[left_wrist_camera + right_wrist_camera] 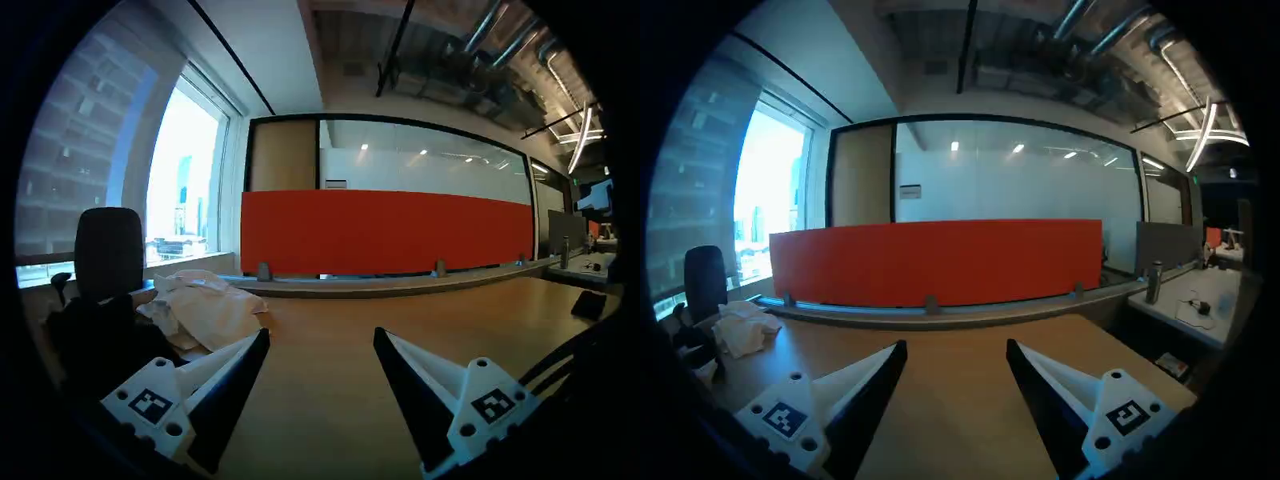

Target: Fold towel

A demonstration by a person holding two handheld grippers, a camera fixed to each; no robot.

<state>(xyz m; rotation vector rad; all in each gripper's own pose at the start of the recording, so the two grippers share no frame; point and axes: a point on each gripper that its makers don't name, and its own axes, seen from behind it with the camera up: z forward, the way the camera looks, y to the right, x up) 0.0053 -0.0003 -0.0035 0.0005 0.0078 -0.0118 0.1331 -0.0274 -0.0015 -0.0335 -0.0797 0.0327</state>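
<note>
A crumpled cream towel (204, 308) lies in a heap at the left side of the wooden table (344, 344). In the right gripper view the same towel (742, 328) sits far off at the left edge of the table (960, 384). My left gripper (320, 336) is open, its white-and-black fingers held over the bare wood just right of the towel and holding nothing. My right gripper (956, 346) is open too, hovering above the table's middle, well to the right of the towel.
An orange divider panel (384, 232) runs along the table's far edge. A black office chair (108, 252) stands at the left by the window. A dark flat object (590, 304) lies at the table's right end. Another desk (1192, 308) stands beyond the right side.
</note>
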